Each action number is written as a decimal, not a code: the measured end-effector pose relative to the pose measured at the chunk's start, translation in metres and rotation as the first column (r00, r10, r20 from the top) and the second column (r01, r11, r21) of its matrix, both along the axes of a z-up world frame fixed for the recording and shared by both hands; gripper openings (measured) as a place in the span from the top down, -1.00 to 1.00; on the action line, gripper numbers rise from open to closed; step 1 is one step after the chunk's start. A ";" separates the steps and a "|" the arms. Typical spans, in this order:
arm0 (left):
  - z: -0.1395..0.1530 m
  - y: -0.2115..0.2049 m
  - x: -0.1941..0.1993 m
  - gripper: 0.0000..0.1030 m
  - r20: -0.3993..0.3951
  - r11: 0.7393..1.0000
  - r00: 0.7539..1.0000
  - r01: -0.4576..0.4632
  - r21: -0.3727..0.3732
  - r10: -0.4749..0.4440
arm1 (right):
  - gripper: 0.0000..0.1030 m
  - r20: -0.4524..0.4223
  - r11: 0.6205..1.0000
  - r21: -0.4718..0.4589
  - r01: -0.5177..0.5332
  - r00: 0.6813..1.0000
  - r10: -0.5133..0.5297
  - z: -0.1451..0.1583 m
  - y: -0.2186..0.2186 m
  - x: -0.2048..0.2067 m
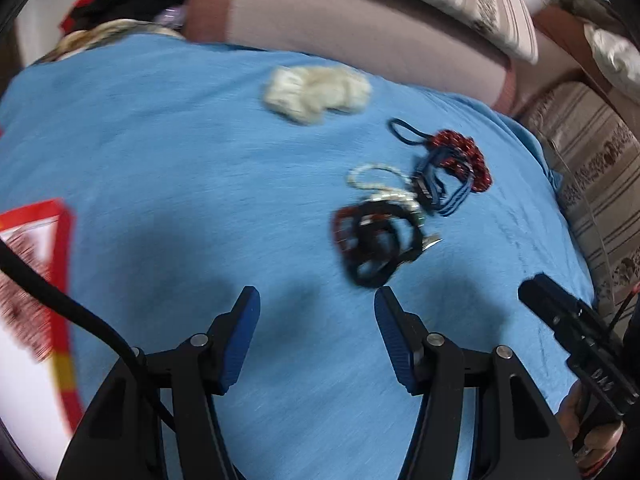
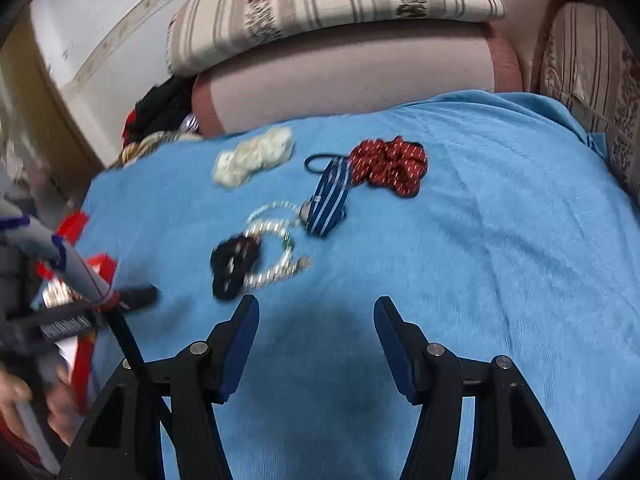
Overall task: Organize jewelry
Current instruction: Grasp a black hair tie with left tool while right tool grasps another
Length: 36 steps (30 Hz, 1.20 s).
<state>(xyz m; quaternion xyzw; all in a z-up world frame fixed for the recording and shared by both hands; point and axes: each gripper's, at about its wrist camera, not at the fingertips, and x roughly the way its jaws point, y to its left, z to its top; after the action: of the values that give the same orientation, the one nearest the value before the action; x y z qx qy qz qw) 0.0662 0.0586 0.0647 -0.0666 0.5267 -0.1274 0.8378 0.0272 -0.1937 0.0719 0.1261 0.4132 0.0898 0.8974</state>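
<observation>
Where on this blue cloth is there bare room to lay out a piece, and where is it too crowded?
Bare blue cloth lies right of the red dotted scrunchie and just ahead of the right gripper; in the left view, also left of the cream fluffy scrunchie. Crowded: the black scrunchie, pearl bracelets and blue striped band overlap.

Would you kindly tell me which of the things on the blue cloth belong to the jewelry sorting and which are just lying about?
For the job:
pearl bracelet
silver chain bracelet
red-edged box

Just lying about:
cream scrunchie
red scrunchie
black scrunchie
blue striped band
striped cushion
</observation>
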 end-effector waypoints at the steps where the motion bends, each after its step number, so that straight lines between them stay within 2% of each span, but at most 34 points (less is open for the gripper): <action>1: -0.004 -0.009 0.009 -0.13 -0.014 1.000 1.000 0.011 -0.015 -0.012 | -0.25 0.003 1.000 0.011 0.005 1.000 -0.005 0.001 -0.004 0.008; 6: -0.021 -0.023 0.037 -0.12 -0.086 0.994 0.996 0.021 -0.107 -0.030 | -0.25 -0.016 0.997 0.076 0.024 1.000 -0.023 -0.005 -0.010 0.049; 8: -0.026 -0.026 0.045 -0.03 -0.107 0.987 0.993 0.024 -0.159 -0.041 | -0.25 -0.033 0.995 0.099 0.028 0.999 -0.025 -0.011 -0.009 0.066; 10: -0.030 -0.029 0.050 0.14 -0.129 0.979 0.990 0.034 -0.201 -0.060 | -0.25 -0.051 0.994 0.108 0.033 0.998 -0.028 -0.017 -0.007 0.078; 12: -0.033 -0.032 0.052 0.67 -0.149 0.975 0.986 0.042 -0.218 -0.076 | -0.23 -0.071 0.994 0.099 0.043 0.997 -0.036 -0.023 -0.005 0.087; 13: -0.034 -0.034 0.053 0.73 -0.157 0.973 0.984 0.049 -0.225 -0.086 | -0.15 -0.083 0.994 0.094 0.049 0.996 -0.041 -0.027 -0.004 0.092; 15: -0.032 -0.035 0.050 0.80 -0.160 0.969 0.983 0.052 -0.240 -0.092 | 0.24 -0.109 0.995 0.087 0.049 0.993 -0.039 -0.034 -0.003 0.101; 16: -0.028 -0.034 0.046 0.80 -0.153 0.969 0.984 0.052 -0.242 -0.091 | 0.64 -0.123 0.995 0.085 0.045 0.992 -0.034 -0.036 -0.003 0.103; 17: -0.024 -0.033 0.043 0.81 -0.147 0.968 0.985 0.051 -0.246 -0.089 | 0.86 -0.131 0.995 0.086 0.044 0.991 -0.033 -0.038 -0.003 0.102; 20: -0.006 -0.024 0.031 0.81 -0.117 0.964 0.990 0.048 -0.260 -0.081 | 0.97 -0.108 0.997 0.064 0.047 0.993 -0.040 -0.030 -0.005 0.088; 27: 0.050 0.005 -0.014 0.81 0.000 0.966 0.998 0.068 -0.249 -0.070 | 0.99 -0.020 1.000 0.020 -0.014 1.000 0.014 0.006 -0.006 0.042; 31: 0.054 0.030 -0.040 0.81 -0.017 0.969 0.999 0.040 -0.243 -0.045 | 0.96 -0.010 1.000 -0.007 -0.021 1.000 0.021 0.013 -0.006 0.027; 33: 0.045 0.039 -0.047 0.80 -0.048 0.970 0.998 0.016 -0.243 -0.029 | 0.88 -0.018 1.000 -0.025 -0.018 1.000 0.017 0.012 -0.002 0.026; 34: 0.037 0.044 -0.049 0.79 -0.065 0.971 0.998 0.007 -0.237 -0.023 | 0.73 -0.024 0.999 -0.028 -0.017 1.000 0.016 0.010 0.000 0.026; 35: 0.028 0.048 -0.050 0.73 -0.085 0.975 0.996 -0.009 -0.221 -0.010 | 0.47 -0.030 1.000 -0.027 -0.013 0.999 0.012 0.008 0.002 0.026; 36: 0.020 0.054 -0.051 0.70 -0.103 0.977 0.995 -0.027 -0.213 0.005 | 0.36 -0.030 1.000 -0.028 -0.006 1.000 0.005 0.007 0.004 0.026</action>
<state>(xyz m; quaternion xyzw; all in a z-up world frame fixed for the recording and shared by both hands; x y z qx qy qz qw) 0.0153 0.1127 0.0843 -0.1673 0.5514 -0.1730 0.7988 0.0530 -0.1893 0.0787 0.1136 0.4283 0.0845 0.8925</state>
